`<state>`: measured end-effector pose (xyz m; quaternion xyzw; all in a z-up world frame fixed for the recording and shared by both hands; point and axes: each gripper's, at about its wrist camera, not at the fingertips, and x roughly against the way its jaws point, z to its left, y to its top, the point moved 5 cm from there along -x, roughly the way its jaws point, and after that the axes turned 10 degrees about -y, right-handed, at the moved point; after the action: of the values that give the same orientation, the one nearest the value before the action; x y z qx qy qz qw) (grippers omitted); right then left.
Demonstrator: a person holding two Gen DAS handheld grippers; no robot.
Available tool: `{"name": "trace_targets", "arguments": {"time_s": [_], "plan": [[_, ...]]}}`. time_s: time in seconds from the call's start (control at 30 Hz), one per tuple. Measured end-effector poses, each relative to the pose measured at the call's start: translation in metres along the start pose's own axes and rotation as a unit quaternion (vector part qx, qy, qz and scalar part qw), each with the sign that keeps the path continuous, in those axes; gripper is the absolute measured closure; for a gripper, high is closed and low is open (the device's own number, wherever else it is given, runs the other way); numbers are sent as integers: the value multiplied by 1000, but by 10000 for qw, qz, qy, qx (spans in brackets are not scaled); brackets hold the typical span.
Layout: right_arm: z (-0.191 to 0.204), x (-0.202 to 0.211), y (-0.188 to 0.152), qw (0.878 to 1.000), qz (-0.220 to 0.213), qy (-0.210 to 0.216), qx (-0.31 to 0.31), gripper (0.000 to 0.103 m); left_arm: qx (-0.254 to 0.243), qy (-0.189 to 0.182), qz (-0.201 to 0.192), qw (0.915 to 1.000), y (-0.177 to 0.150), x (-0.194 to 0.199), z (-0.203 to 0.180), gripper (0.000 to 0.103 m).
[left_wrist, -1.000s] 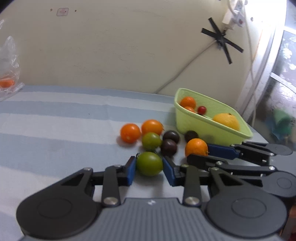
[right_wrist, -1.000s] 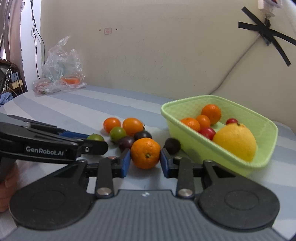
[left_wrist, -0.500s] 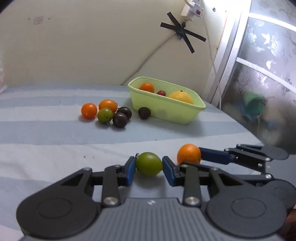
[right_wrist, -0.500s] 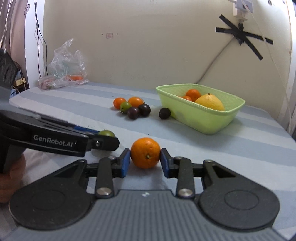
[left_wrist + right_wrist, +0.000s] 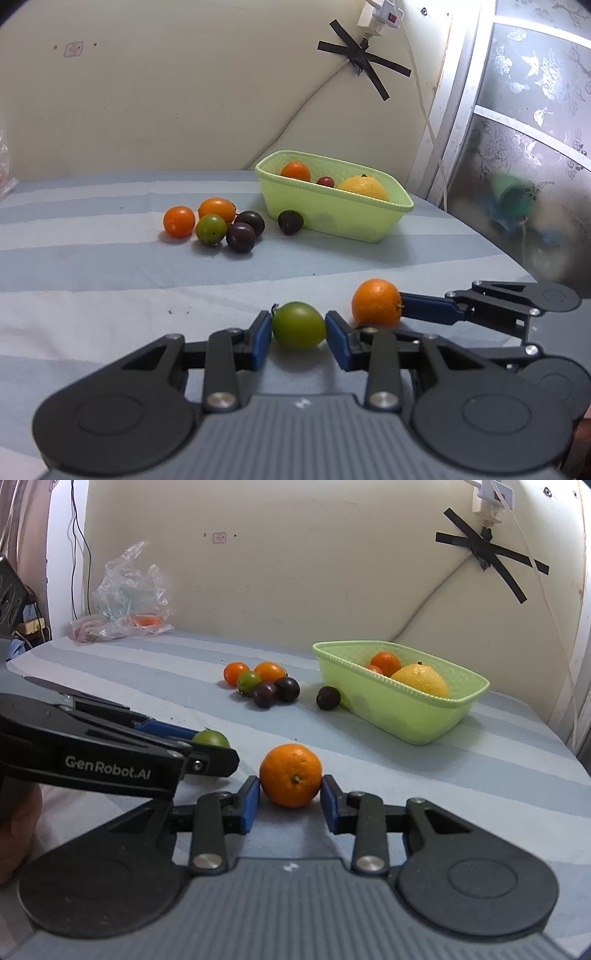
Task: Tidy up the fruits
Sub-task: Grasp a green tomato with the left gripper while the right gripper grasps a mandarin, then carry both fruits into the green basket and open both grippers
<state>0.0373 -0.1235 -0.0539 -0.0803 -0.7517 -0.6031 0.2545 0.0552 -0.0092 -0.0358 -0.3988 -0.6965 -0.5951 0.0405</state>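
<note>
Green plastic, that basket by the wall, and it is only partly filled: an orange fruit, a small red one and a big yellow citrus sit inside it, as far as the rim lets me see. Beside it on the striped cloth waits a small pile of two orange, one green and two dark fruits touching each other, and one more dark fruit lies right against the basket wall.

Nearer to me, both tools are loaded. The left gripper is closed on a green tomato, its blue pads pressed to either side. The right gripper clamps a mandarin the same way. Both fruits are held low, well short of the basket; whether they rest on the cloth or hang just above it I cannot tell (the fisheye flattens that gap).

So I judge the job well under way but far from finished: a few fruits are stowed, two are in hand, six are still loose.
</note>
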Motion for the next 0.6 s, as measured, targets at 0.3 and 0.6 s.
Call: {"name": "trace_targets", "arguments": {"time_s": [0.3, 0.6], "plan": [[0, 0, 0, 10000, 10, 1, 4, 64, 99, -53, -23, 9999, 1, 1, 3, 70], [1, 0, 0, 10000, -1, -41, 45, 65, 117, -62, -36, 9999, 1, 2, 4, 70]]}}
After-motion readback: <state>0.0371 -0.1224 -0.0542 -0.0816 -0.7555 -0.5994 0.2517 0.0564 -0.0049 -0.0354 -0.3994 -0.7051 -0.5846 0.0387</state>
